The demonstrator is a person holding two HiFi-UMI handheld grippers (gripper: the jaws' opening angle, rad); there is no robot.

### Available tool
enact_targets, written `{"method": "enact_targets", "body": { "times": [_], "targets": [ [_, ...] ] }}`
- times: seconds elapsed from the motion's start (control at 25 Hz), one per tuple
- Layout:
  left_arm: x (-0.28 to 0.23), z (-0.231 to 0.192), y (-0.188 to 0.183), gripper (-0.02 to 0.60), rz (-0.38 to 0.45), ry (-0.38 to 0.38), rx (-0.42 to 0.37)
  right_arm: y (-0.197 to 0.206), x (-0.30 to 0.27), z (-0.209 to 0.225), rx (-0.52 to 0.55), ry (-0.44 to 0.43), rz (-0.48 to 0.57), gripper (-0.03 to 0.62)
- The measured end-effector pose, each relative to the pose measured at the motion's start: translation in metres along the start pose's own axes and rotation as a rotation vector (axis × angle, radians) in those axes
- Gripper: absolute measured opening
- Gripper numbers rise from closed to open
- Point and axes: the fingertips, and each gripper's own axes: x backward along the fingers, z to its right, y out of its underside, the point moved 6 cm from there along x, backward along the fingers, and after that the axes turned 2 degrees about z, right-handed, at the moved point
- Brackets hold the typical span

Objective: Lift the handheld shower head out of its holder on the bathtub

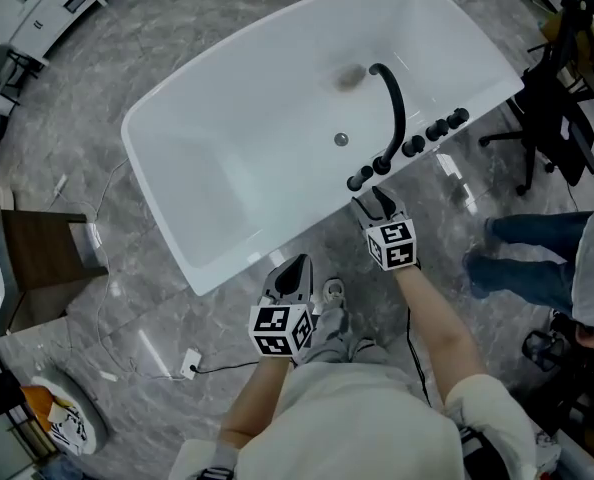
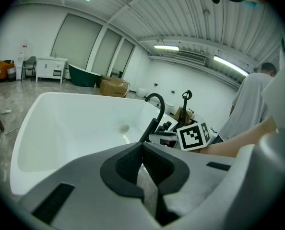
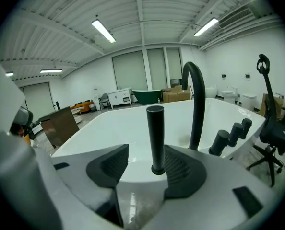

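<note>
1. Handheld shower head (image 3: 155, 138) upright in holder (image 3: 157, 169) on bathtub (image 1: 177, 128) near rim, between wide-spread right tongs (image 3: 145, 166), pads not pressing.
2. Left tongs (image 2: 142, 152) closed together, empty, left of right tongs.

No words or numbers are readable; only square markers on the left gripper (image 1: 295, 271) and right gripper (image 1: 376, 201).

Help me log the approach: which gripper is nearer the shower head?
Right. The right gripper, open, straddles the upright shower head on the tub rim; the left gripper, shut, sits outside the tub, farther back.
</note>
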Motion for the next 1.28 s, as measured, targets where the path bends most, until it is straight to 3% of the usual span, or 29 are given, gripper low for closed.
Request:
{"method": "enact_targets", "body": {
  "times": [0.6, 0.76, 0.84, 1.28],
  "targets": [
    [-0.011, -0.029, 0.012, 0.021, -0.043, -0.065, 0.054, 0.03, -0.075, 0.027, 0.01, 0.034, -0.148, 0.216],
    [-0.01, -0.028, 0.015, 0.021, -0.049, -0.063, 0.049, 0.033, -0.083, 0.031, 0.031, 0.035, -0.168, 0.208],
    [-0.007, -0.029, 0.02, 0.021, -0.058, -0.067, 0.053, 0.034, -0.086, 0.029, 0.056, 0.038, -0.177, 0.15],
    [0.003, -0.022, 0.02, 0.021, -0.036, -0.071, 0.051, 0.026, -0.076, 0.021, 0.144, 0.06, -0.168, 0.144]
  ]
}}
